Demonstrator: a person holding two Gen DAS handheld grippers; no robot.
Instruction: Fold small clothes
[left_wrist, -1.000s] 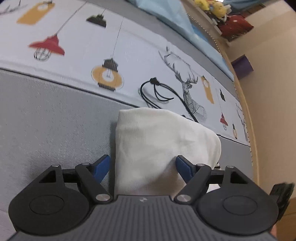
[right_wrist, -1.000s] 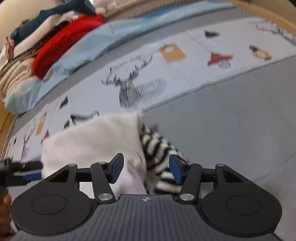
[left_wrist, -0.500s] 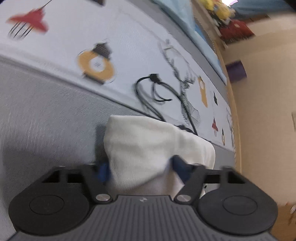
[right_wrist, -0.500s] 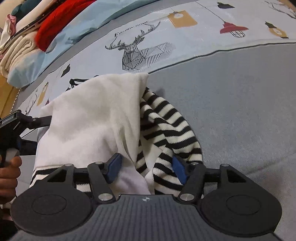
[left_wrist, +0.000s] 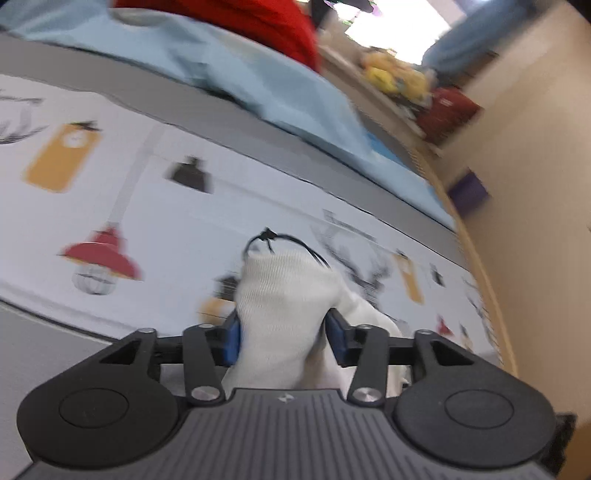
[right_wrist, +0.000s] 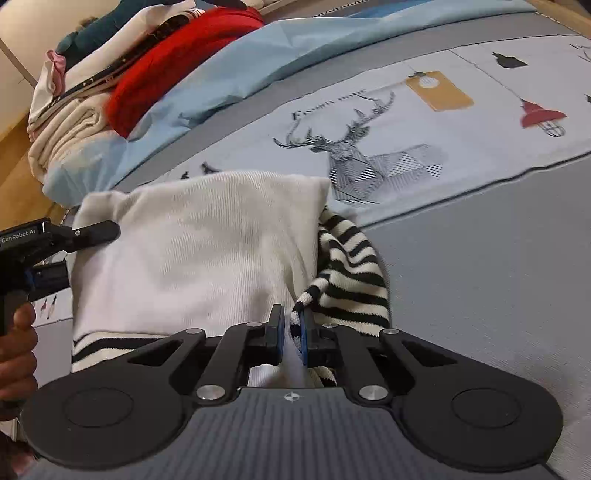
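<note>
A small cream knit garment (right_wrist: 207, 251) with black-and-white striped sleeves (right_wrist: 351, 273) lies on the grey part of the bed cover (right_wrist: 498, 277). My right gripper (right_wrist: 291, 332) is closing, its blue pads pinching the near edge of the garment where the cream cloth meets the striped sleeve. My left gripper (left_wrist: 282, 332) is also closing, with a bunched fold of the cream garment (left_wrist: 284, 291) squeezed between its pads and held up off the bed. In the right wrist view the left gripper (right_wrist: 74, 254) is at the garment's left side, held by a person's hand (right_wrist: 14, 350).
A printed cover with deer and lamps (right_wrist: 369, 155) lies beyond the garment, with a black cord (left_wrist: 273, 240) on it. A stack of folded clothes (right_wrist: 74, 122), a red item (right_wrist: 177, 62) and a light blue sheet (right_wrist: 295, 48) sit at the back. The wooden bed edge (left_wrist: 480, 277) runs along the right.
Both grippers went from open around the garment to closed on it. The left one has lifted its bunch of cream cloth and tilted upward; the right one moved in to the garment's near edge.
</note>
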